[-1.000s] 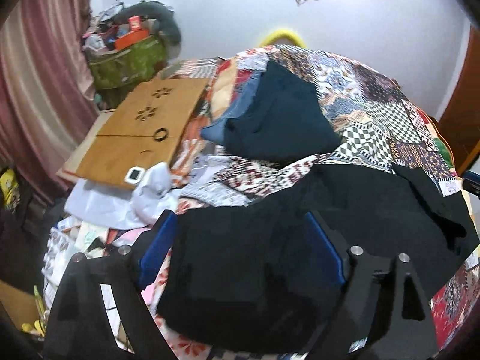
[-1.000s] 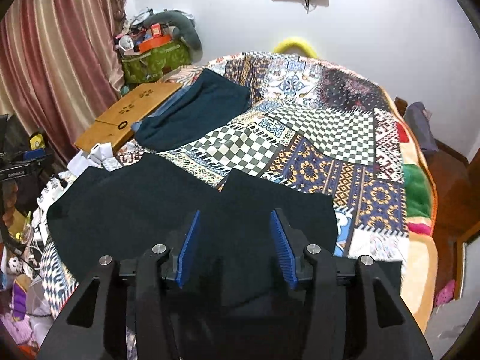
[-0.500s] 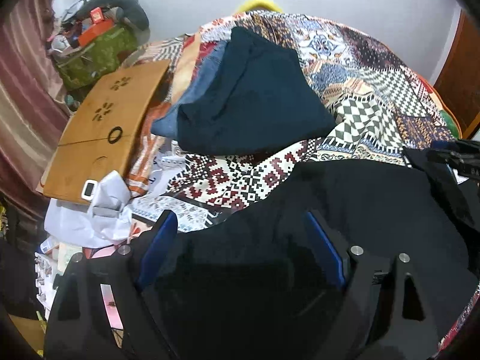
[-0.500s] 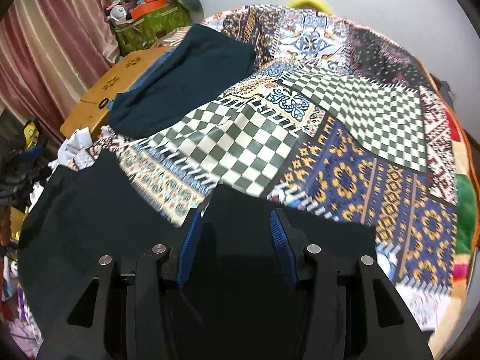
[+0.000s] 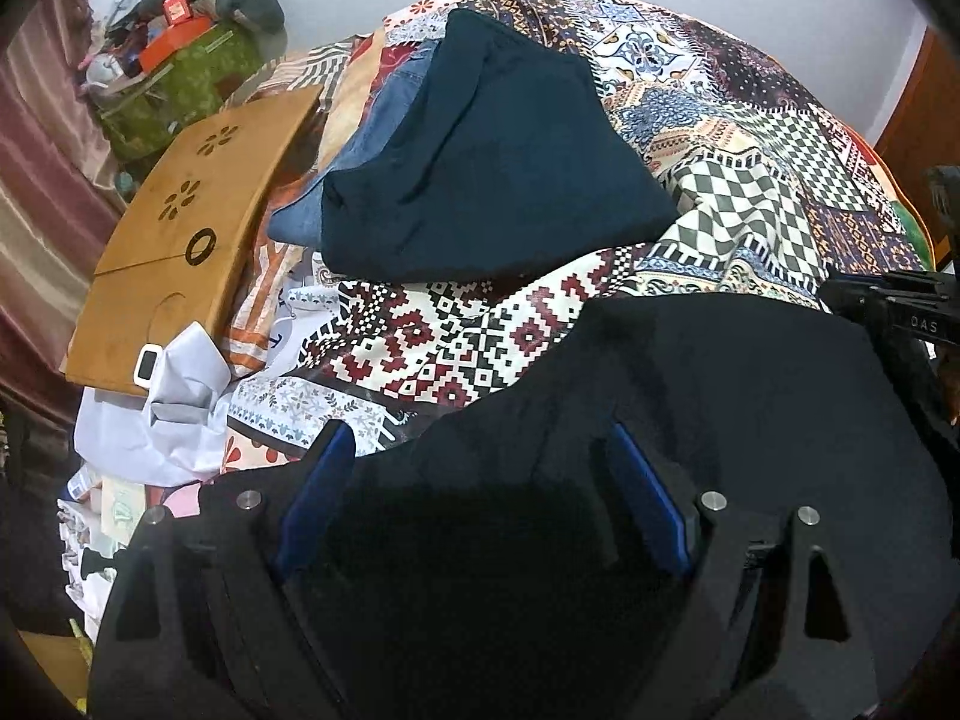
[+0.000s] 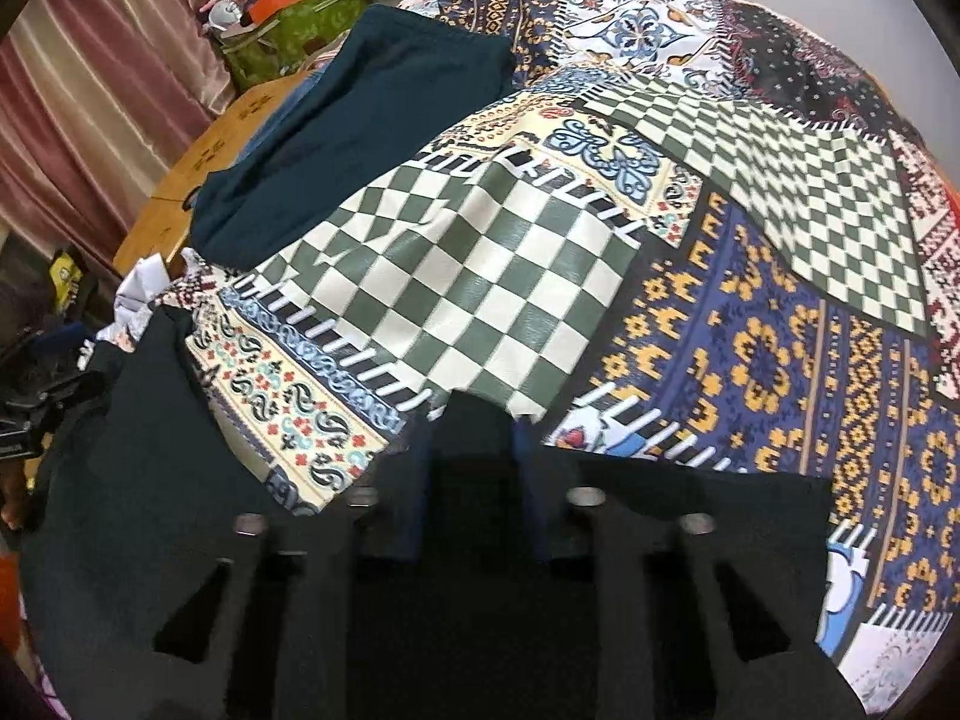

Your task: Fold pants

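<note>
Black pants (image 5: 720, 390) lie spread on the near side of a patchwork bedspread (image 6: 480, 276). My left gripper (image 5: 480, 480) hangs low over the pants' left part, jaws wide open, blue pads (image 5: 318, 480) on either side of the cloth and not pressing it. My right gripper (image 6: 474, 438) is at the far edge of the pants (image 6: 120, 480), its jaws closing, and a raised fold of black cloth is pinched between the narrow fingers. The right gripper's body (image 5: 900, 312) shows at the right edge of the left wrist view.
A folded dark teal garment (image 5: 498, 162) lies on blue jeans further back on the bed. A wooden lap desk (image 5: 180, 222), white crumpled cloth (image 5: 174, 396) and a green bag (image 5: 180, 78) crowd the left side, in front of a striped curtain (image 6: 102, 90).
Both grippers have sunk toward the pants and moved forward over them. The right jaws have narrowed from half open onto a fold of black cloth. The left jaws stayed wide.
</note>
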Available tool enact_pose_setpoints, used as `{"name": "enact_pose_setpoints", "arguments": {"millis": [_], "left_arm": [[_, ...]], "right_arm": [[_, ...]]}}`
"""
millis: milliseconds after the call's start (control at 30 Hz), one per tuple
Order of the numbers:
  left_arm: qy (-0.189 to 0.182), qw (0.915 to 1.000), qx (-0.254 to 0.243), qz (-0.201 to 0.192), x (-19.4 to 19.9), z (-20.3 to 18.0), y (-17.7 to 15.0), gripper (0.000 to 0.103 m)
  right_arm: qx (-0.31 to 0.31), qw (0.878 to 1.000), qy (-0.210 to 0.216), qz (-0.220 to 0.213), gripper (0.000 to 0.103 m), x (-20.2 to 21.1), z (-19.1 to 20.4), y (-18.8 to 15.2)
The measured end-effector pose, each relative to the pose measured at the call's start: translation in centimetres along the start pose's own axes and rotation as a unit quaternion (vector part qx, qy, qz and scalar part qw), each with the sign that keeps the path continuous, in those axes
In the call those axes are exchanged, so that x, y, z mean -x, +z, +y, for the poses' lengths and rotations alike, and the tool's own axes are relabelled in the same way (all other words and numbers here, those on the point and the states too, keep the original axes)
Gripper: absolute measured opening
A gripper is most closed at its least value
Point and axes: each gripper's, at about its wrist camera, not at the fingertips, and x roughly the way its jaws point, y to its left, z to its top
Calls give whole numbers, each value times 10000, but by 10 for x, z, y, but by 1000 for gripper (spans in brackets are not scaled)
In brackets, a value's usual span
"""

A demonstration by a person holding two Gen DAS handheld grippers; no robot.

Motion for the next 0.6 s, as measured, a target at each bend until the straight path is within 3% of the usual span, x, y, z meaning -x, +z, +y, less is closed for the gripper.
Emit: {"name": "enact_pose_setpoints", "arguments": {"millis": [233,600], "left_arm": [[-108,9996,-258,-63,23,-25,-6,86],[-506,9954,-810,57,49,-99,-27,87]], "right_arm": [[-130,9988,-186,-432,14,41,-8,-8],[-595,9778,-619,-1913,14,208,-50,-50]]}}
